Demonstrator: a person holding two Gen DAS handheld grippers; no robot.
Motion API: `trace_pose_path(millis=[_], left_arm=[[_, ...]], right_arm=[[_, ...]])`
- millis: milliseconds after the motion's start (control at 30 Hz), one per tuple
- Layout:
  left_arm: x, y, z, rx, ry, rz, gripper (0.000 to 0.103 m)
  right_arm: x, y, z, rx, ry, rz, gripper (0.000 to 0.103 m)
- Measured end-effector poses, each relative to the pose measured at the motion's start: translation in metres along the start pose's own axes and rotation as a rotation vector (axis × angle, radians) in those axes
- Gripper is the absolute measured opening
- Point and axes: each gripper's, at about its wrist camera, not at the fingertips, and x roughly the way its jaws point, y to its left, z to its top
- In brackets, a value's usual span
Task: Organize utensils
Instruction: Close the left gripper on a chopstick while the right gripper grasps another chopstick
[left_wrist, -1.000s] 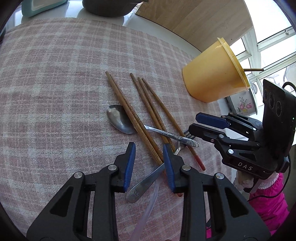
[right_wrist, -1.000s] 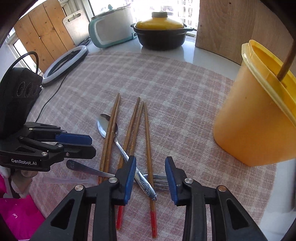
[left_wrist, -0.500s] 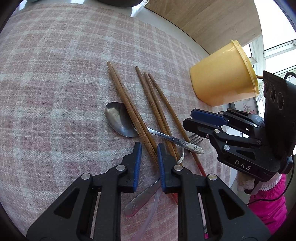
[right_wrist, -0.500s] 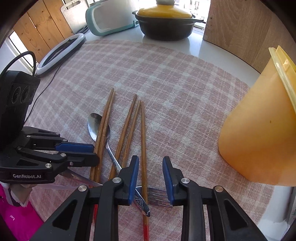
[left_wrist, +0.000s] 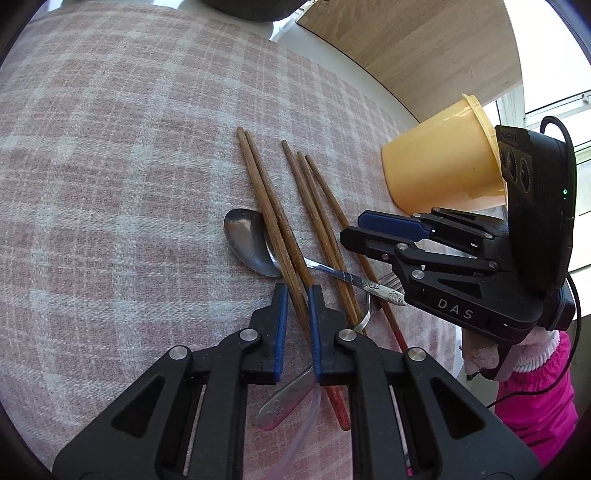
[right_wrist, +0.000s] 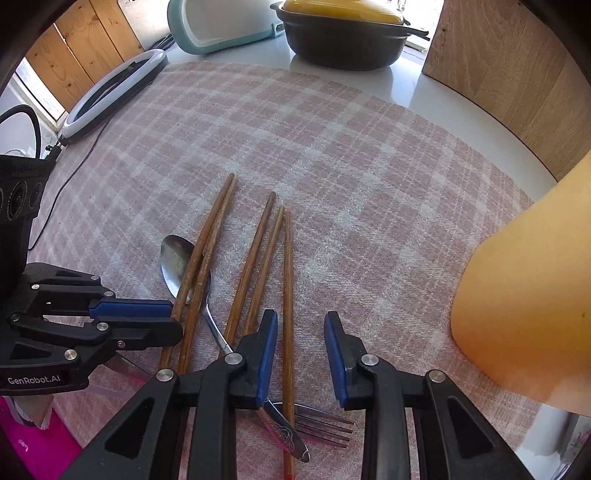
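Several brown wooden chopsticks (left_wrist: 271, 206) lie on the pink checked cloth (left_wrist: 110, 166), over a metal spoon (left_wrist: 247, 240) and a fork (right_wrist: 325, 424). My left gripper (left_wrist: 295, 295) is shut on the left pair of chopsticks, low on the cloth. It also shows in the right wrist view (right_wrist: 162, 317). My right gripper (right_wrist: 301, 328) is open, astride the rightmost chopstick (right_wrist: 288, 295) with the fork below it. The yellow plastic cup (left_wrist: 439, 170) stands at the right.
A black pot with a yellow lid (right_wrist: 347, 33), a teal appliance (right_wrist: 218, 22) and a ring light (right_wrist: 110, 92) stand beyond the cloth. Wooden boards (right_wrist: 517, 74) lean at the back right. A second spoon handle (left_wrist: 288, 406) lies under my left gripper.
My left gripper has closed from open onto the left pair of chopsticks. My right gripper moved lower and forward over the rightmost chopstick and opened wider.
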Motion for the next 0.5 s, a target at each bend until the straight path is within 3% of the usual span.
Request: trace_pose_path(millis=[267, 433, 500], left_arm=[[-0.01, 0.014, -0.002, 0.004, -0.009, 0.002, 0.009], [-0.013, 0.011, -0.005, 0.004, -0.015, 0.007, 0.009], [-0.018, 0.01, -0.007, 0.004, -0.02, 0.011, 0.009]], right_arm=[[0.007, 0.008, 0.011, -0.035, 0.03, -0.037, 0.024], [0.01, 0.013, 0.018, -0.06, 0.037, -0.056, 0.004], [0.009, 0.012, 0.017, -0.049, 0.034, -0.049, 0.003]])
